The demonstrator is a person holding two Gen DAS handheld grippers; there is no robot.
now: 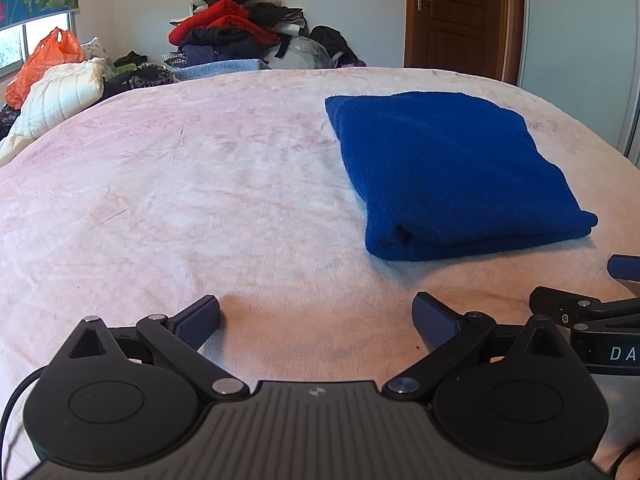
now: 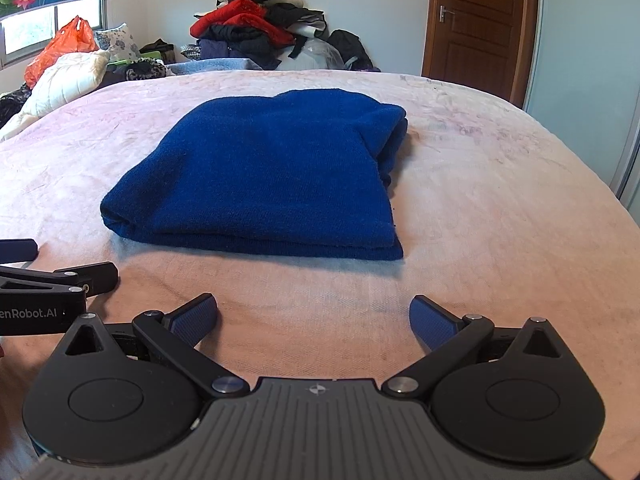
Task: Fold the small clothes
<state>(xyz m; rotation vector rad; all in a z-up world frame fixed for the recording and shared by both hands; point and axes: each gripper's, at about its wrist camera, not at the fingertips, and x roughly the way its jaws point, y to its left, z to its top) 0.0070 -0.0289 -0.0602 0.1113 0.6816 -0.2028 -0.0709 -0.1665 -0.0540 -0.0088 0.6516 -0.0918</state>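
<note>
Hovering low over the pink bedspread (image 1: pixel 168 184), I am holding my left gripper (image 1: pixel 316 316) and right gripper (image 2: pixel 314 314) spread wide, both empty, while the folded blue sweater (image 2: pixel 264 176) is lying just ahead.

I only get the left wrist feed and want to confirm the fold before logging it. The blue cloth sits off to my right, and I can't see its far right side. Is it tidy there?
Observer: From the right wrist view, the blue cloth shows stacked layer edges along its right side, slightly bunched near the far corner.
Operator: Is the right gripper holding anything? I see only a bit of it.
Observer: No. The right gripper is open and empty, short of the cloth's near edge.
Operator: Anything on the bed to the right of the cloth?
Observer: Only bare pink blanket shows there, up to the bed's edge.
</note>
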